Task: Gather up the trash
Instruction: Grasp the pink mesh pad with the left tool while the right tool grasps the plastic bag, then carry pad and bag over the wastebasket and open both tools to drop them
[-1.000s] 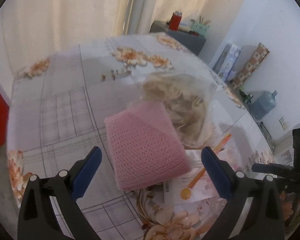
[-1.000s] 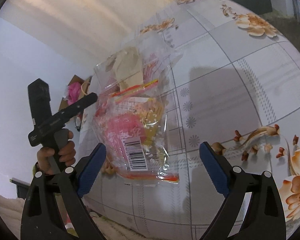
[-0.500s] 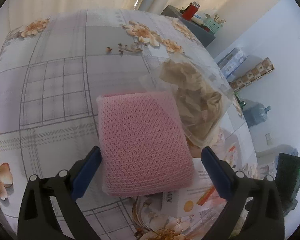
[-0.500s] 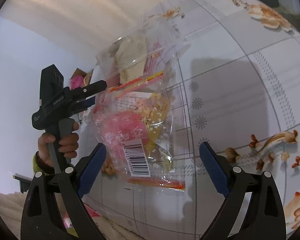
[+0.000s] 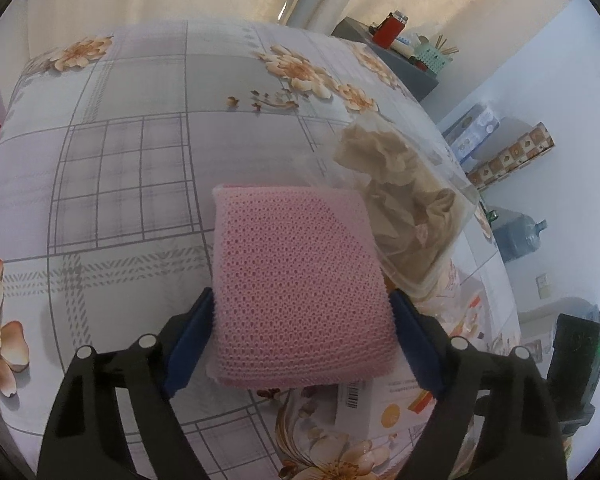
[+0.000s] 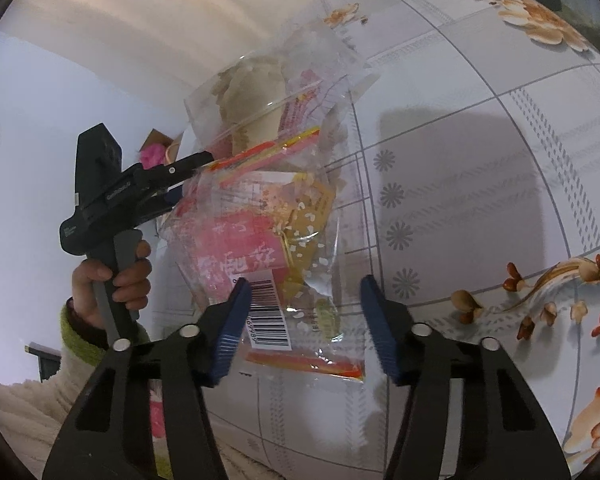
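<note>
Left wrist view: my left tool [image 5: 302, 316] is closing, its two pads touching one pink foam net [image 5: 296, 288]; just beyond lies one clear bag [image 5: 404, 216]. My right tool [image 6: 302, 322] is closing around one snack wrapper [image 6: 268, 264] on the surface [image 6: 480, 184].

Pink mesh pad [image 5: 300, 300], floral tablecloth [image 5: 120, 184]

Floral tablecloth [image 5: 120, 168]; water jug [image 5: 520, 240] by wall; red container [image 5: 392, 32], possibly flask.
</note>
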`<state>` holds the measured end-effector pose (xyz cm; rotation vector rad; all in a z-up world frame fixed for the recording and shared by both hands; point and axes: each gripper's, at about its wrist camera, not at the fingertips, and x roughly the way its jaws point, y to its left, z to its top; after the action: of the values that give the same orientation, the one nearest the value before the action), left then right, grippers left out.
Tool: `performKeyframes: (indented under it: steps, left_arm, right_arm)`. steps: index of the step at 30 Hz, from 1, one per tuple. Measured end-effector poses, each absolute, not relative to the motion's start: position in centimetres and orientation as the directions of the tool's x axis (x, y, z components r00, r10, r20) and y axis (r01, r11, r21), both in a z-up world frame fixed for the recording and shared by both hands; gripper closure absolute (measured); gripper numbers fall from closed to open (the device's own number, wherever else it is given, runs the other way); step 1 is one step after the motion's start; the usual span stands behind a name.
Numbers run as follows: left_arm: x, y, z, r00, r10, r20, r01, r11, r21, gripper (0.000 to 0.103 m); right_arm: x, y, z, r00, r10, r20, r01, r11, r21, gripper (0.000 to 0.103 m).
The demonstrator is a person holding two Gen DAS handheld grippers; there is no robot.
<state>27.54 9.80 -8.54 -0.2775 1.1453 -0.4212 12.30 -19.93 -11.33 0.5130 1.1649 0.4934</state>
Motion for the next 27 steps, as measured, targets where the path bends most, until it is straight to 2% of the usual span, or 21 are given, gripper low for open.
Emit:
performKeyframes:
  steps: [5, 10, 14, 27]
  left_arm:
    - [27.2, 9.8, -8.5, 0.358, -0.455, -0.815, 0.185, 0.89, -0.416, 0.021]
    - [27.1, 10.3, -8.6, 0.365, -0.464, -0.807, 0.167, 0.886, -0.433, 0.022]
    - [26.7, 11.1, -8.6, 0.369, -0.479, -0.796, 0.15, 0.877, -0.457, 0.023]
    - [24.3, 14.0, -7.3, 0.418, -0.514, -0.749, 0.105, 0.847, -0.522, 0.023]
  right_arm:
    - [12.0, -20.6, -11.8, 0.31, 0.622, -0.719, -0.081, 0.771, 0.632, 0.067]
    - [12.1, -21.5, -11.8, 0.311, 0.642, -0.701, -0.061, 0.75, 0.659, 0.088]
    - [12.0, -21.9, -11.8, 0.319, 0.658, -0.682, -0.055, 0.731, 0.68, 0.099]
    - [10.8, -24.1, -10.7, 0.399, 0.669, -0.626, -0.037, 0.695, 0.718, 0.103]
